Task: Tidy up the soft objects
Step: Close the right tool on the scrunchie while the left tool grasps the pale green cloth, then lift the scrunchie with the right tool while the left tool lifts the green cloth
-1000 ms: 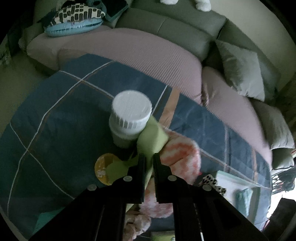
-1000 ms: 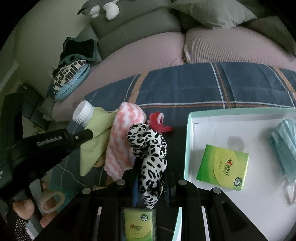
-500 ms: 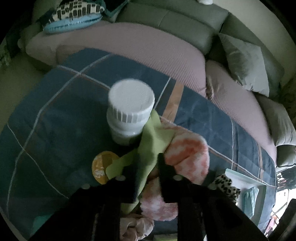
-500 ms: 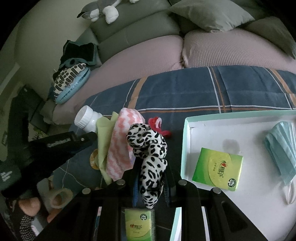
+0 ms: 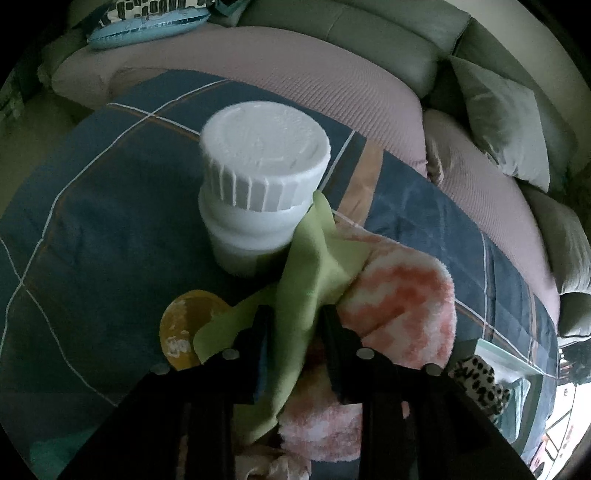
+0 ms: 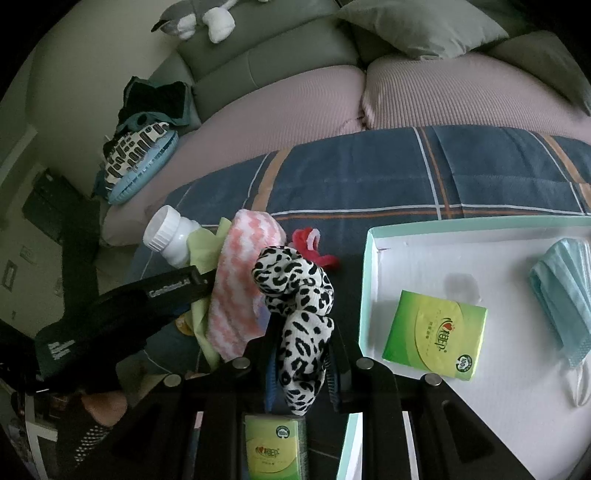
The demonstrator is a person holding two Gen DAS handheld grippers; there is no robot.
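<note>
Right tool (image 6: 299, 354): jaws clamped on a black-and-white leopard-print fabric scrunchie (image 6: 295, 295), which bunches up above the fingertips and hangs down between them. Directly under this tool, at the bottom edge of its view, a small green tissue packet (image 6: 272, 448).

Left tool (image 5: 295, 325): a thin light-green cloth (image 5: 299, 295) runs between its fingers; jaws are closing on it, and the fingers look to be pinching the fold. In the right wrist view the same tool (image 6: 207, 282) comes in from the left, black body with white lettering, tip buried in the pile. A bit of the person's hand shows at the lower left there.

The pile, on a dark blue plaid blanket (image 5: 92, 221):
- fluffy pink-and-white towel (image 5: 399, 295), just right of the green cloth, touching it
- round orange disc (image 5: 181, 332), partly under the cloth's left corner
- white plastic bottle with ribbed screw cap (image 5: 262, 177), upright, just beyond the cloth, cloth edge against its side
- small red-and-white item (image 6: 312, 245) beyond the scrunchie; cannot tell what it is

To the right, a shallow white box with mint-green rim (image 6: 367, 288), holding a second green tissue packet (image 6: 436, 334) and a folded light-blue face mask (image 6: 565, 295), well apart.

Farther back: pinkish ribbed sofa cushions (image 6: 303, 107), grey-green sofa back, a grey throw pillow (image 5: 506, 129), a blue cushion with black-and-white pattern (image 6: 136, 162), a grey-and-white plush toy (image 6: 199, 18) on top.
</note>
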